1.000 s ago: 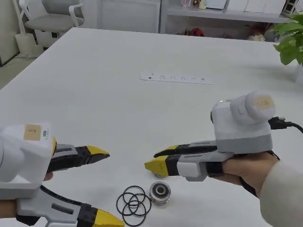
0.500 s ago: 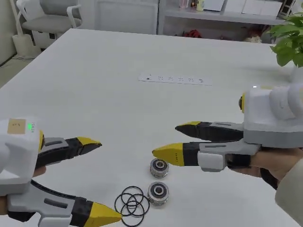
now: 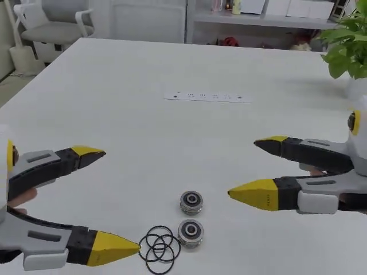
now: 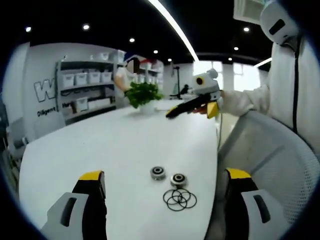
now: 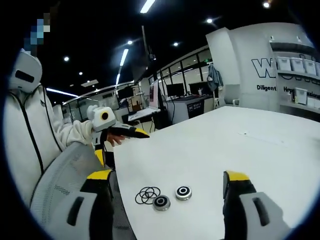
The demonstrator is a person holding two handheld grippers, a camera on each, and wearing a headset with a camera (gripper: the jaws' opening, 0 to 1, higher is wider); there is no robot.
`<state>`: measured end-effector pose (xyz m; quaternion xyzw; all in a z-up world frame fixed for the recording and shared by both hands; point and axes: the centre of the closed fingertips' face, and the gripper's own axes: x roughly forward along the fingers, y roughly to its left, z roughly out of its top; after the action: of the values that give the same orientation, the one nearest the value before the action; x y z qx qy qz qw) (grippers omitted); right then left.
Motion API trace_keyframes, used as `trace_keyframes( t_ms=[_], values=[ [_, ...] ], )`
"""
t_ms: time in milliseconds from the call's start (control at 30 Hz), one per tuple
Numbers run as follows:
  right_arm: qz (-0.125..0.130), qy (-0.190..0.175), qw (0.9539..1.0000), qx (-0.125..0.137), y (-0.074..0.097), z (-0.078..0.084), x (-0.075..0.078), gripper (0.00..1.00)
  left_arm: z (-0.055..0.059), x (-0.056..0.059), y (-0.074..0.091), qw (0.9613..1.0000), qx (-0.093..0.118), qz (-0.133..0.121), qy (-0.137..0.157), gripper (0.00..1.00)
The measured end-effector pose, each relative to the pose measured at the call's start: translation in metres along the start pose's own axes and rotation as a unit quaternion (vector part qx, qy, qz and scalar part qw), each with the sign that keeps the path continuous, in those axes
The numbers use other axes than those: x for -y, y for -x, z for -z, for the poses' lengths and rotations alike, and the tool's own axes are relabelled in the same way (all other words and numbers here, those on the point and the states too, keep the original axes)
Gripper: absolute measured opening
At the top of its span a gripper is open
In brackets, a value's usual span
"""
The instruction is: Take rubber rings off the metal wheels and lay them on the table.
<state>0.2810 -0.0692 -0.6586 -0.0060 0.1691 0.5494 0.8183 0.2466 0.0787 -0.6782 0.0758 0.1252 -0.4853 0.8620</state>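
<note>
While both pairs of tongs hang over the white surface [image 3: 172, 132], two metal wheels sit at the lower middle of the head view, the far wheel [image 3: 191, 201] just above the near wheel [image 3: 190, 231]. A cluster of overlapping black rubber rings [image 3: 160, 247] lies flat just left of the near wheel. The left tongs [image 3: 120, 199], lower left, are spread wide and hold nothing. The right tongs [image 3: 242, 168], at the right edge, are also wide and empty. A white power strip [image 3: 207, 96] lies higher in the frame.

Two metal wheels [image 3: 191, 201] are seen at lower centre on the white tabletop [image 3: 143, 120], with overlapped black rubber rings [image 3: 160, 248] laid just left of the lower one. The left gripper [image 3: 120, 200] at lower left and the right gripper [image 3: 243, 168] at right are held with fingers [image 3: 109, 247] spread wide.
</note>
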Motion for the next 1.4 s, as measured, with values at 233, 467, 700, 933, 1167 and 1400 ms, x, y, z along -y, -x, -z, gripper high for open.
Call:
trace_keyframes(
  t_ms=[233,467,700,933,1167,1400],
  values=[
    [0.031,0.004,0.9994,-0.014,0.027,0.018,0.011,0.98,0.002,-0.006,0.016,0.9997,-0.002,-0.025,0.006,1.0],
    [0.043,-0.013,0.9988,-0.021,0.041,0.037,0.011,1.0,0.007,-0.015,0.028,0.9985,0.0,-0.055,0.004,1.0],
    [0.049,-0.034,0.9975,-0.039,0.044,0.062,0.005,1.0,0.023,-0.016,0.042,0.9971,-0.004,-0.071,0.026,1.0],
    [0.051,-0.049,0.995,-0.07,0.041,0.091,0.0,1.0,0.05,-0.008,0.041,0.9954,-0.032,-0.076,0.049,1.0],
    [0.046,-0.053,0.992,-0.105,0.037,0.115,-0.008,1.0,0.069,-0.007,0.037,0.9942,-0.047,-0.073,0.064,1.0],
    [0.043,-0.047,0.9894,-0.13,0.033,0.124,-0.008,0.99,0.089,-0.007,0.032,0.9922,-0.079,-0.068,0.069,1.0]
  ],
)
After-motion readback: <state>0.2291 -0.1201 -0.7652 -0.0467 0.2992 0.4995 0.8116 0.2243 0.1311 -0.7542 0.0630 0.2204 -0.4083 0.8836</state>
